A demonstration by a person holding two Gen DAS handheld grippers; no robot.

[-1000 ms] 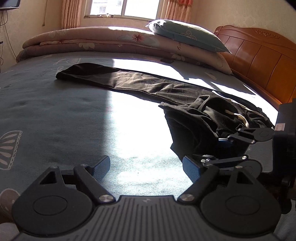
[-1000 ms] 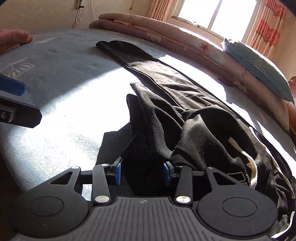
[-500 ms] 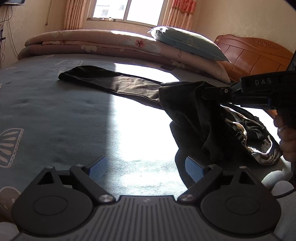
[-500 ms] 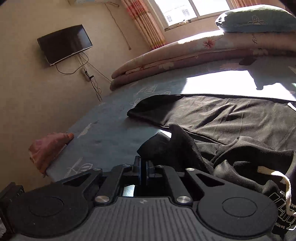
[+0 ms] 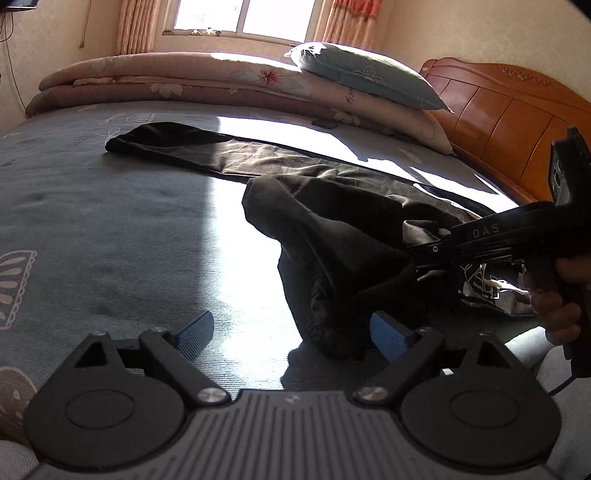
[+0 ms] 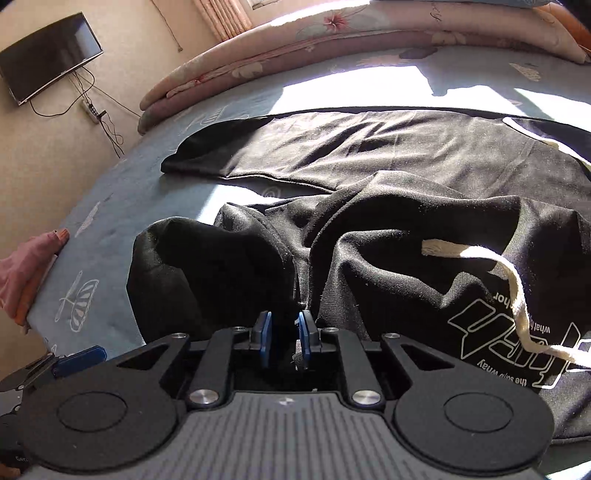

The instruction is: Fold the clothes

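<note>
Fingers point(image 6: 263, 338): right gripper point(image 6: 283, 338) opening around black trousers point(image 6: 388, 155); left gripper point(image 5: 291, 334) apart, empty.
Your right is nearer; the straight leg's long axis runs crosswise beyond it.

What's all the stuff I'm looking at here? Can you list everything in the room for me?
Trousers: one pair, black, one leg flat across the bed, the other bunched near the grippers.
Drawstring: one, cream, lying on the trousers.
Bed sheet: one, blue-grey, patterned.
Quilt: one, pink floral, folded along the far edge.
Pillow: one, pale green, on the quilt.
Headboard: one, orange-brown wood, at right.
Television: one, black, on the wall.
Window: one, with pink curtains.
Left gripper: black, blue pads, open, empty.
Right gripper: black, jaws opening, cloth between them.
Hand: one, holding the right gripper's handle.
</note>
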